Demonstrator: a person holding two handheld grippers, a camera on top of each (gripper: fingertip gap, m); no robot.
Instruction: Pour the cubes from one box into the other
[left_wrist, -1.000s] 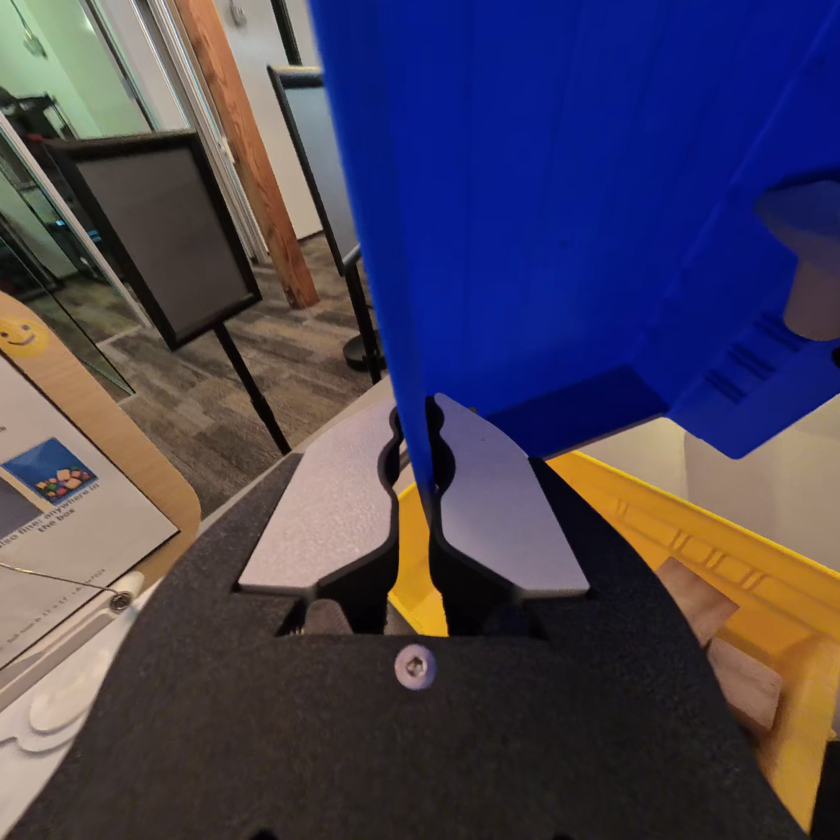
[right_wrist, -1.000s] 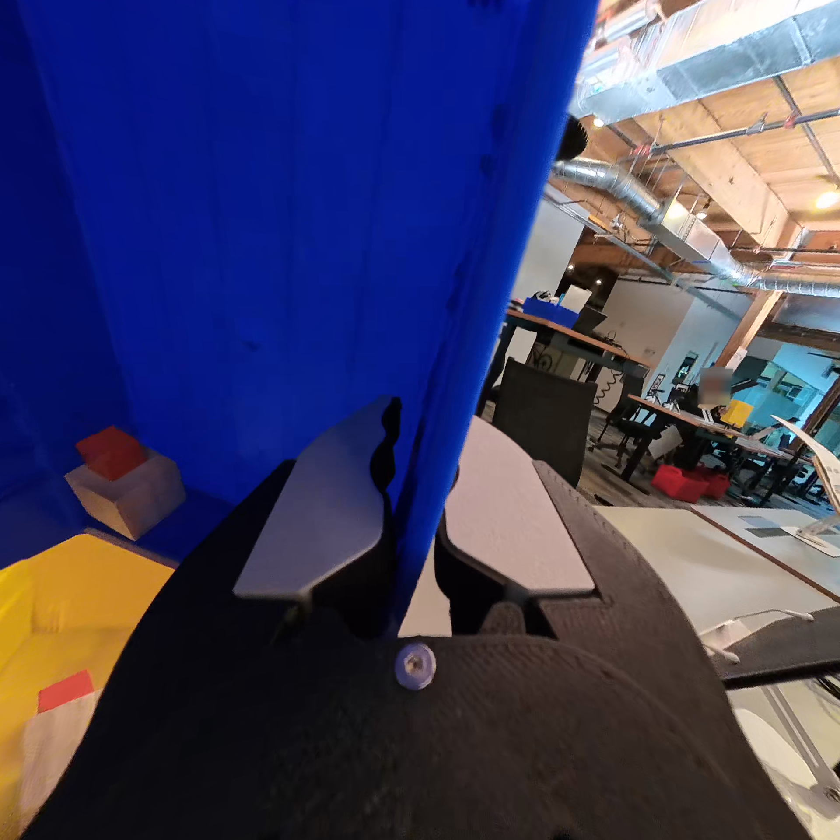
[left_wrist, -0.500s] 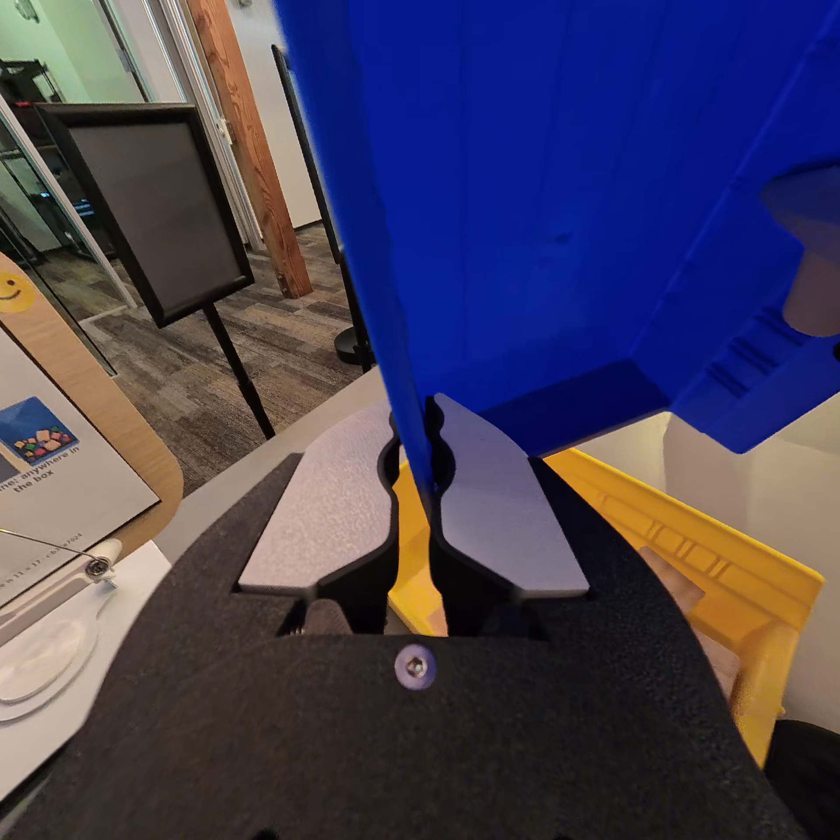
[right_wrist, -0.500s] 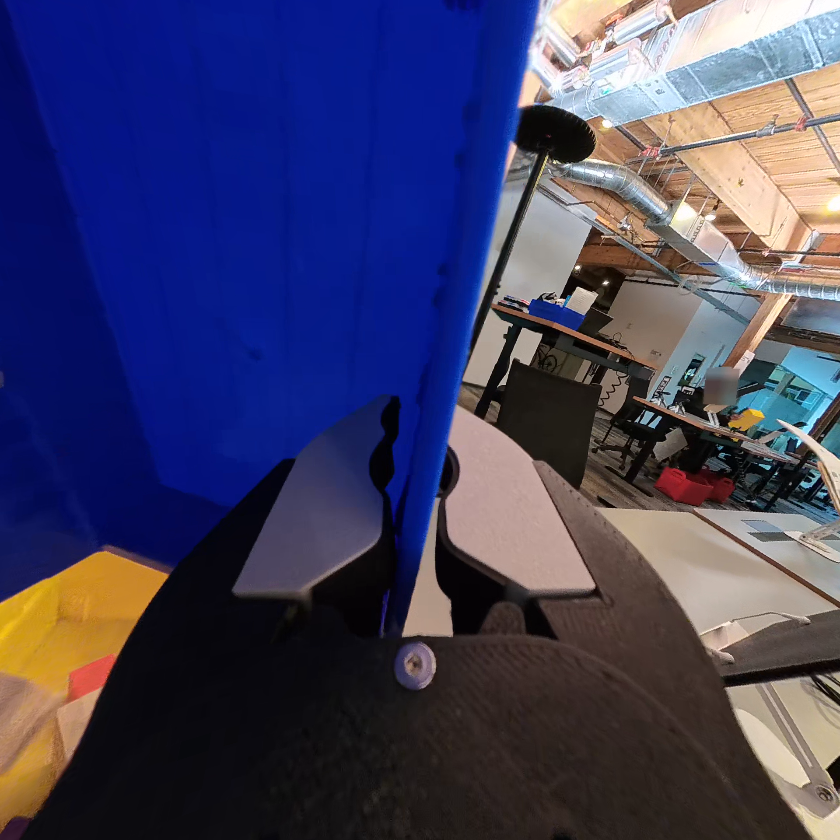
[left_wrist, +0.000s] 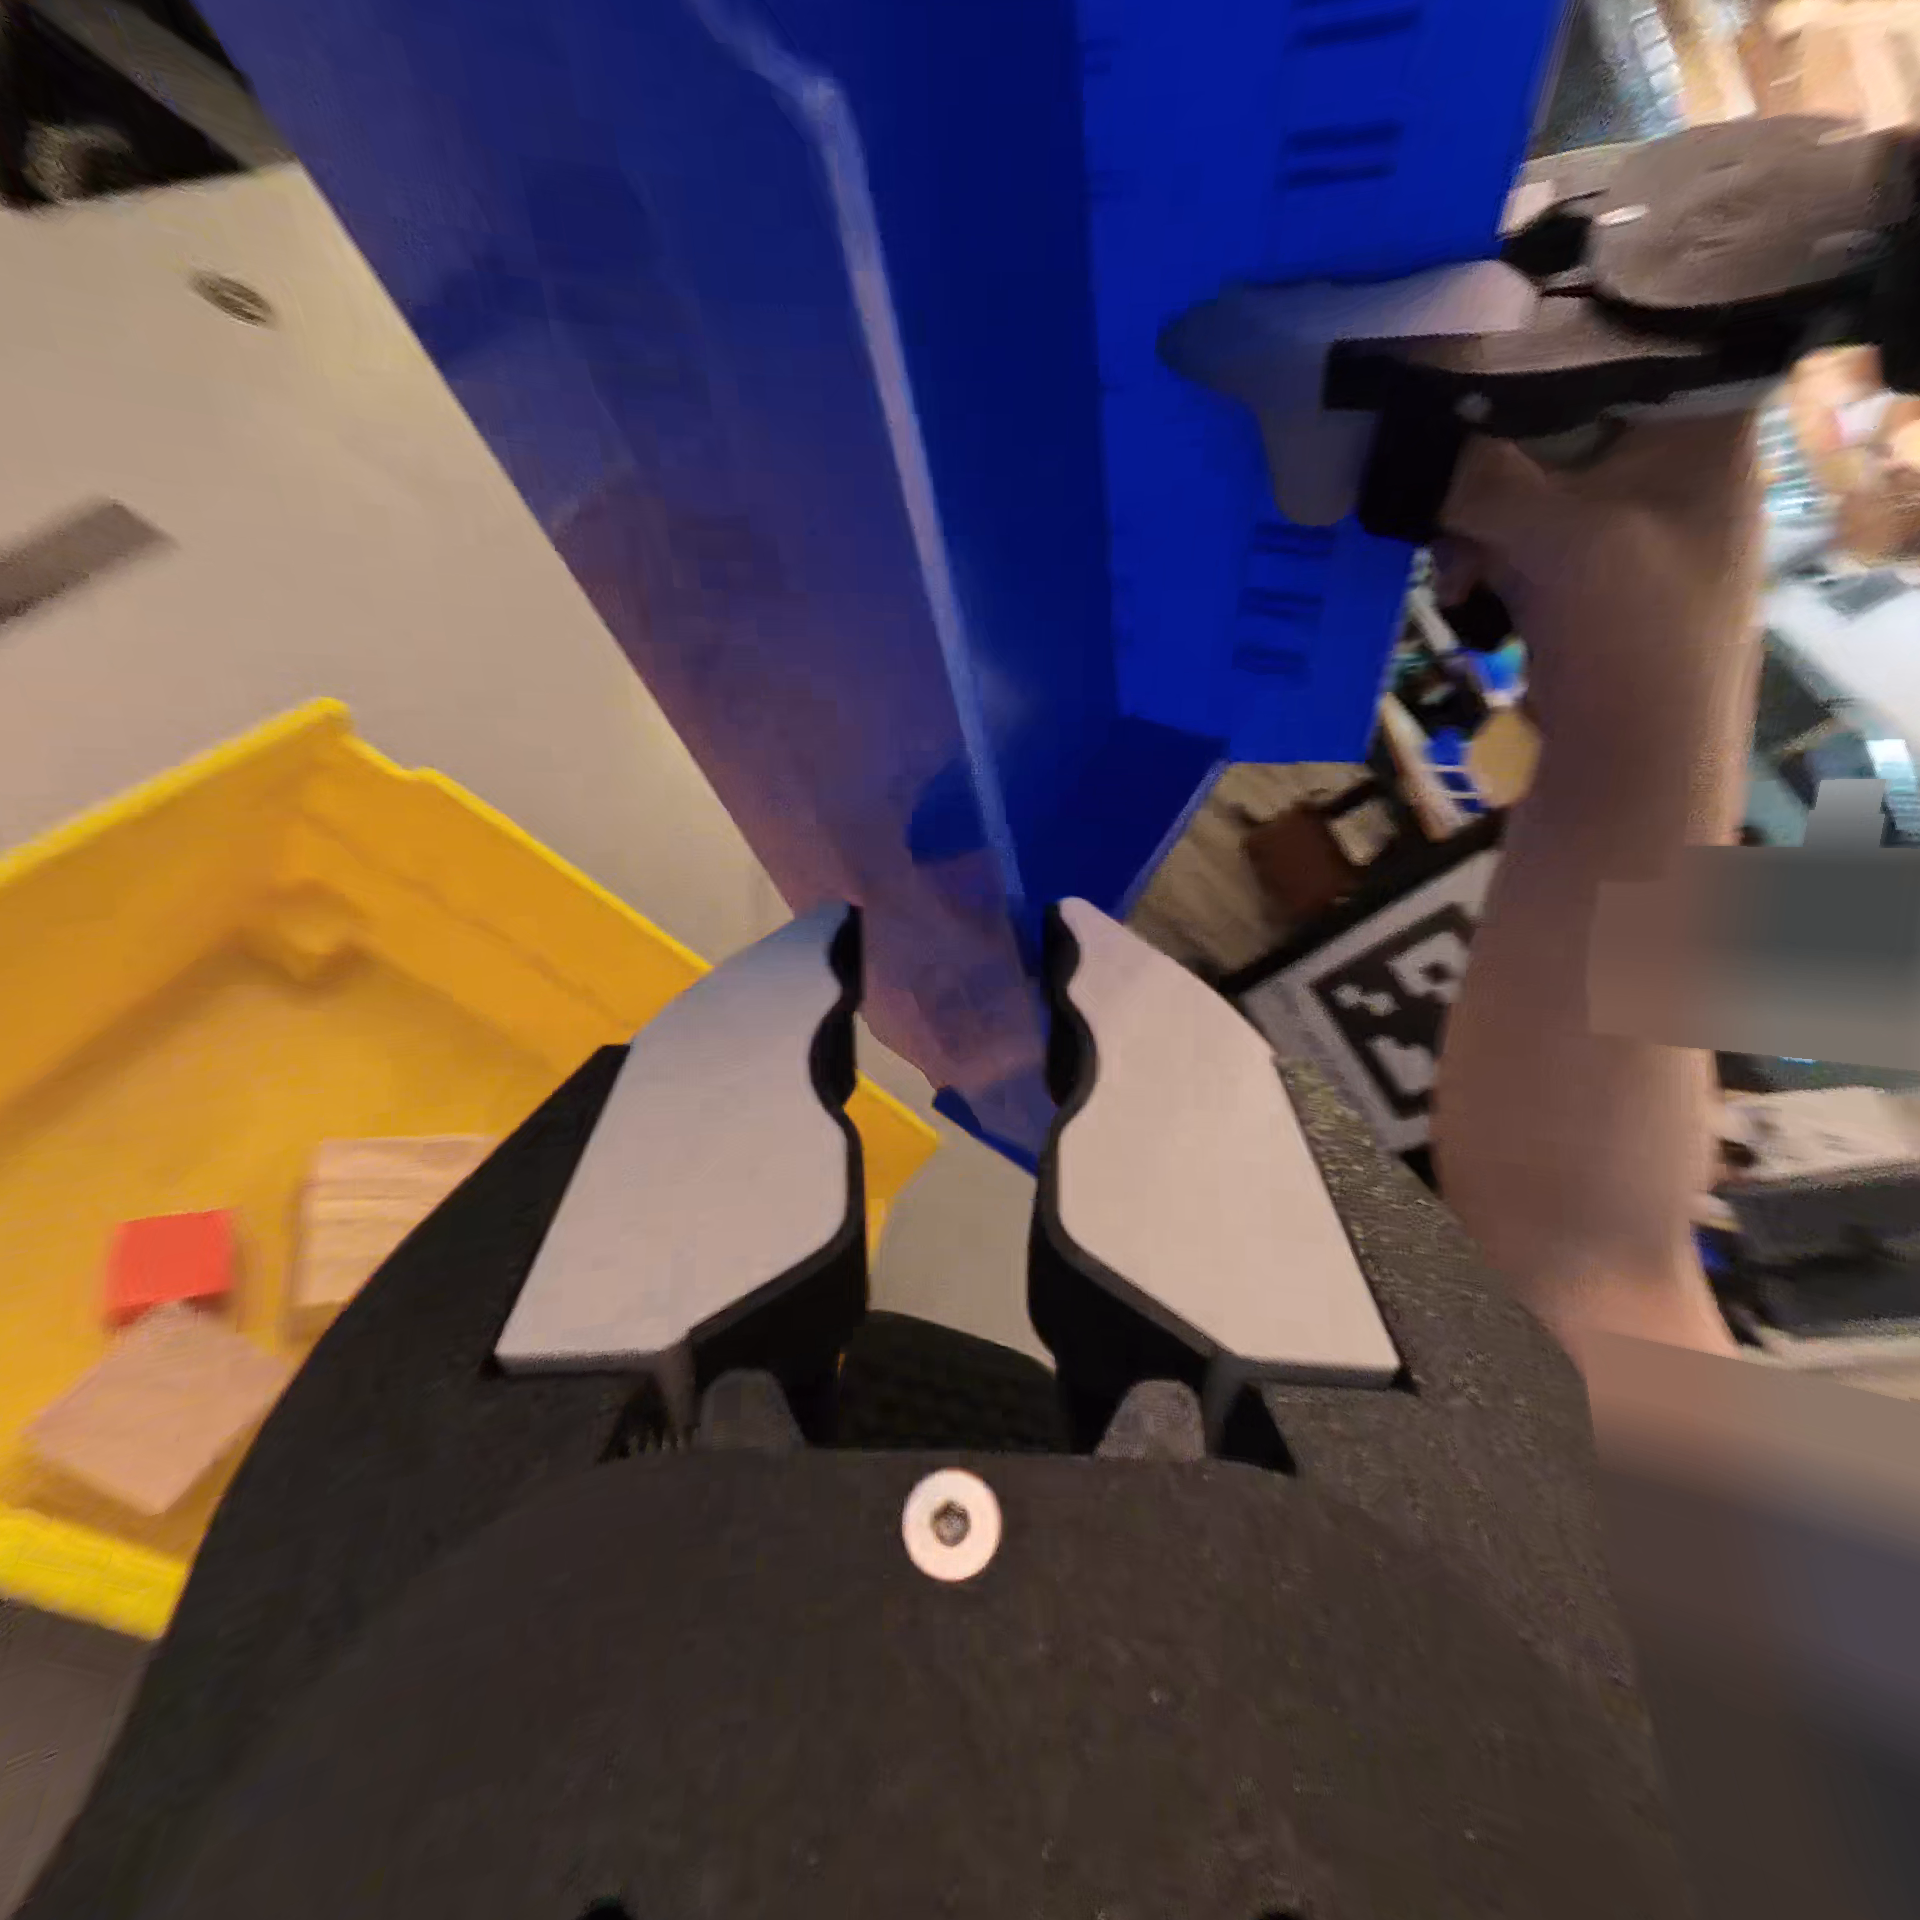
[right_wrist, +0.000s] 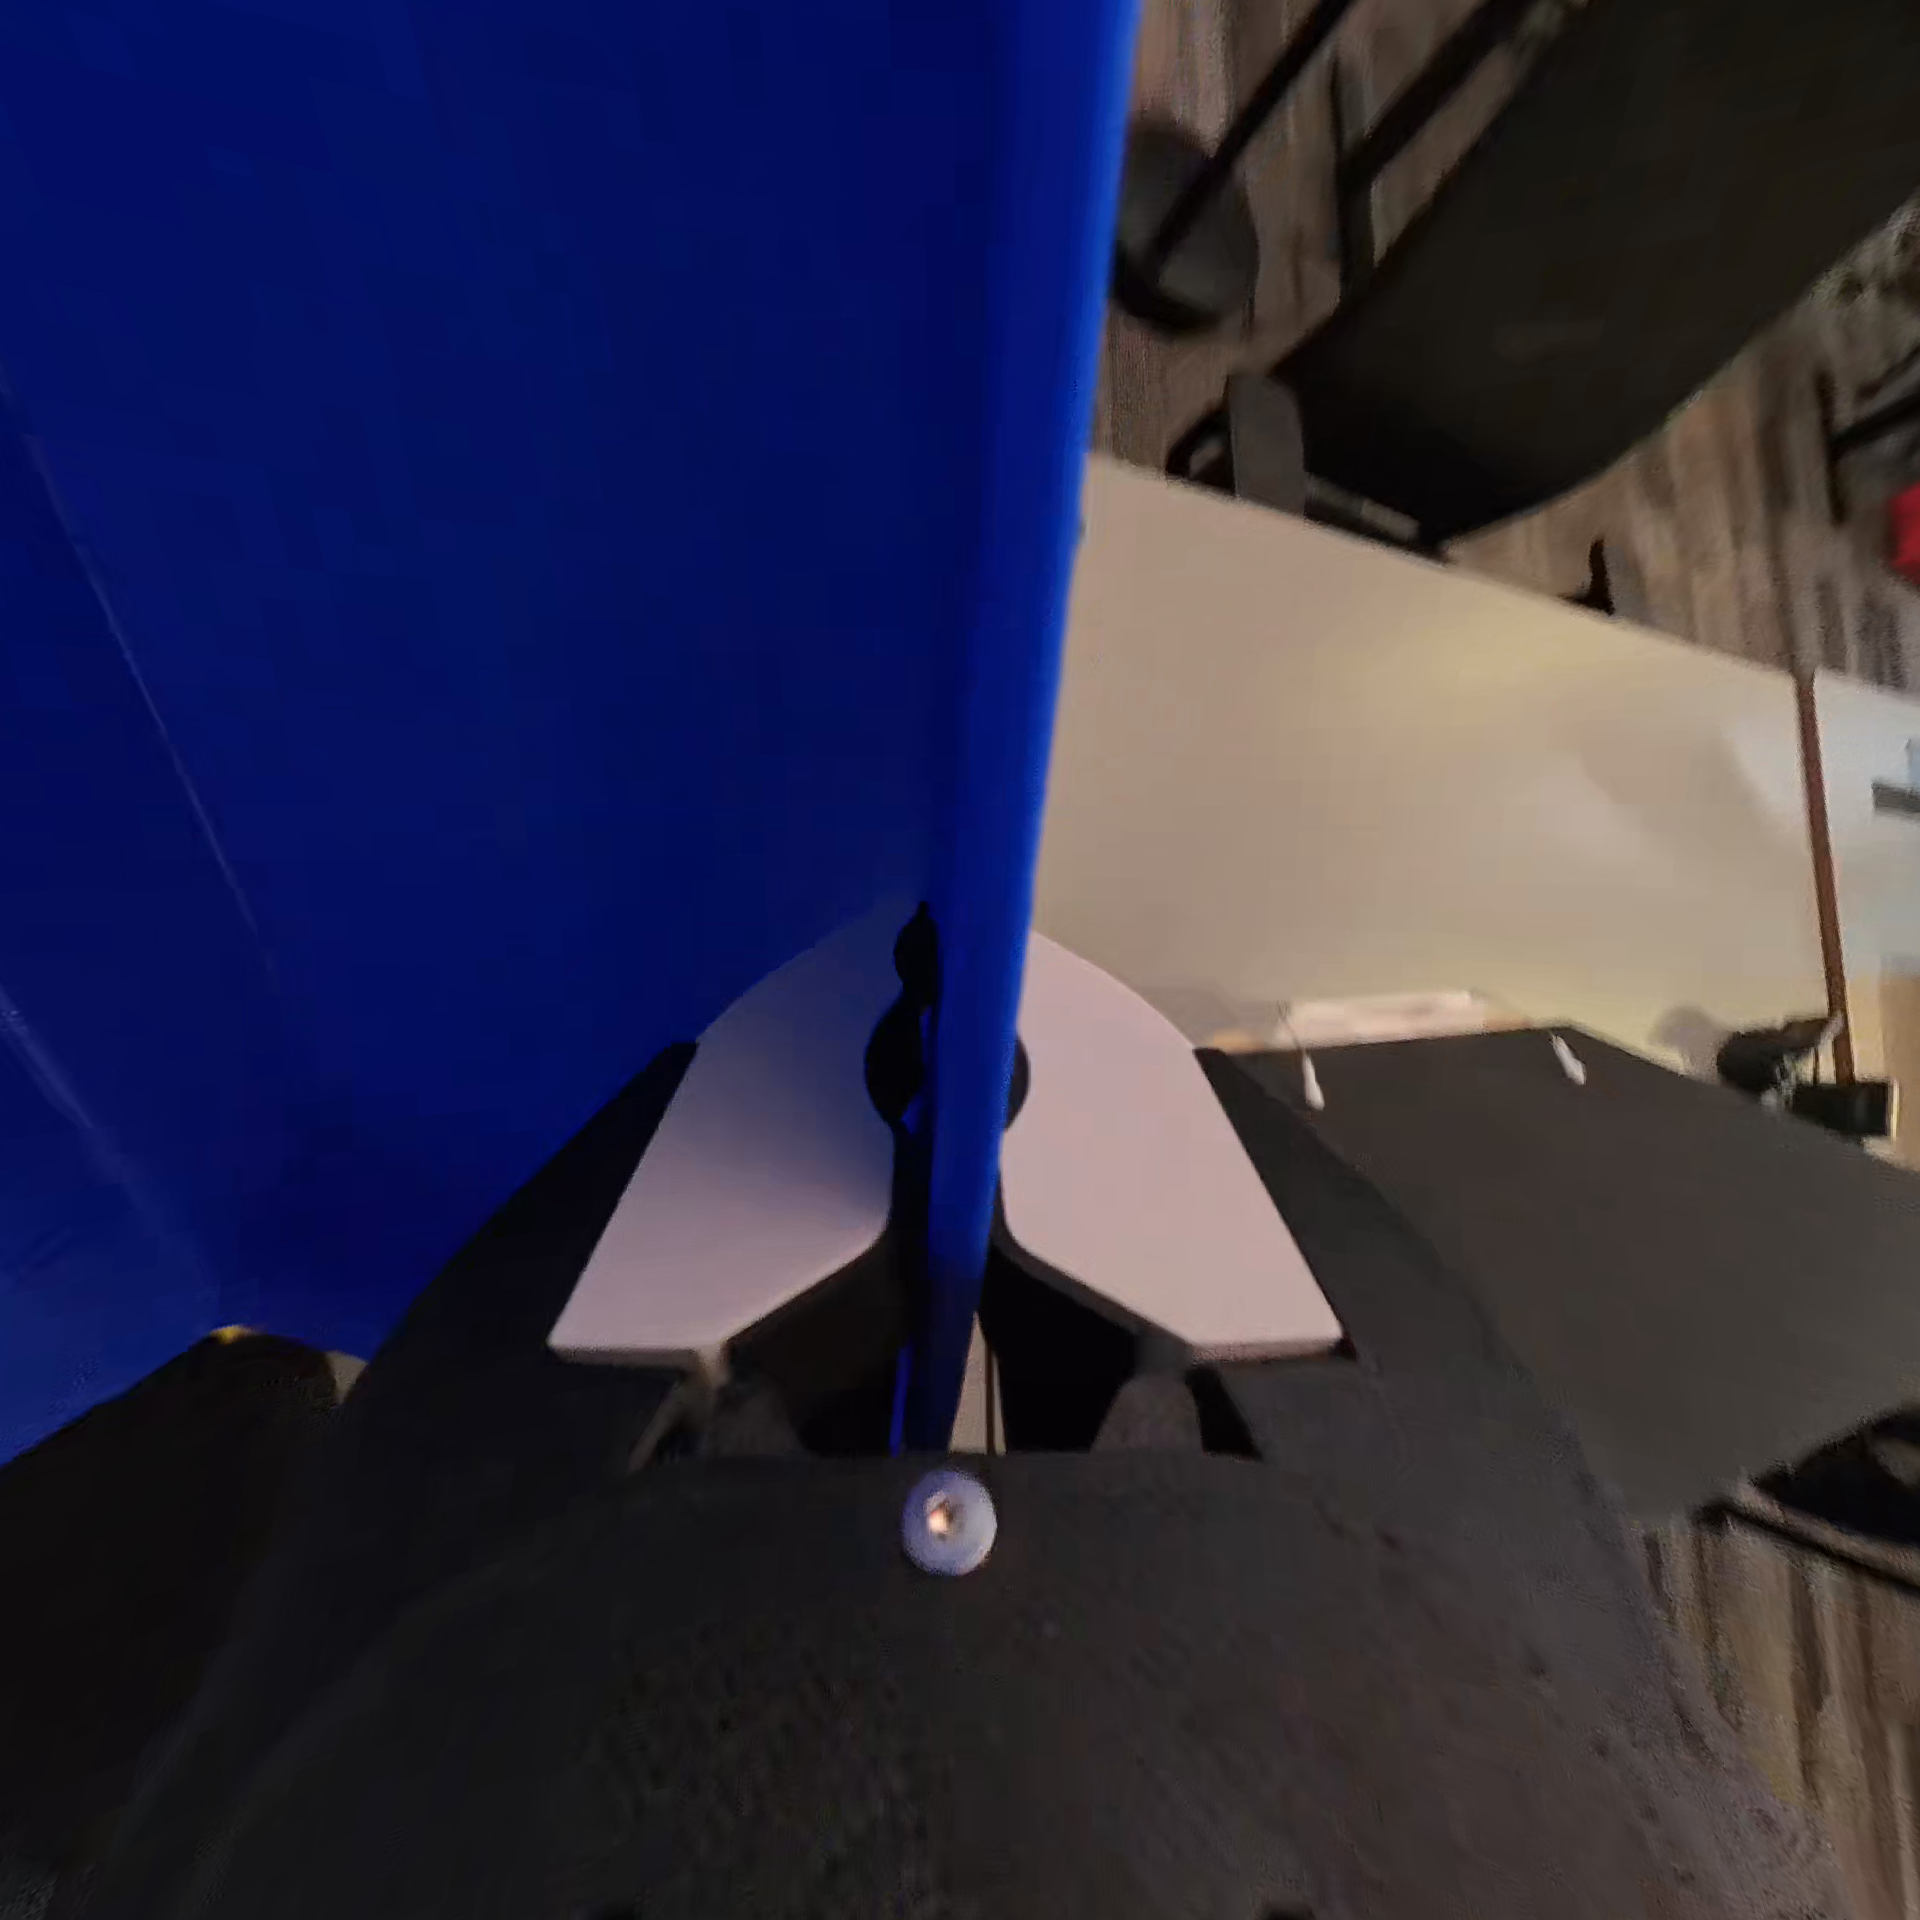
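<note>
The blue box (left_wrist: 727, 416) is held tilted above the table. Its side wall runs between the fingers of my left gripper (left_wrist: 951, 935), whose jaws stand apart with a gap around the wall. My right gripper (right_wrist: 961, 966) is shut on the box's other wall (right_wrist: 520, 520); it also shows in the left wrist view (left_wrist: 1299, 436), held by a person's hand. The yellow box (left_wrist: 468, 821) sits on the table at lower left, with a red cube (left_wrist: 171, 1252) and wooden cubes (left_wrist: 374, 1195) inside. No cubes show in the blue box.
The white table (left_wrist: 208, 468) lies behind the yellow box and also shows in the right wrist view (right_wrist: 1403, 779). A person's forearm (left_wrist: 1600, 831) is at the right. A black-and-white marker board (left_wrist: 1382, 997) lies below it. A dark chair (right_wrist: 1558, 260) stands beyond the table.
My left gripper's jaws have opened off the blue wall. Both views have swung downward, and the yellow box with its cubes now lies at the left gripper's left. The right gripper keeps its hold.
</note>
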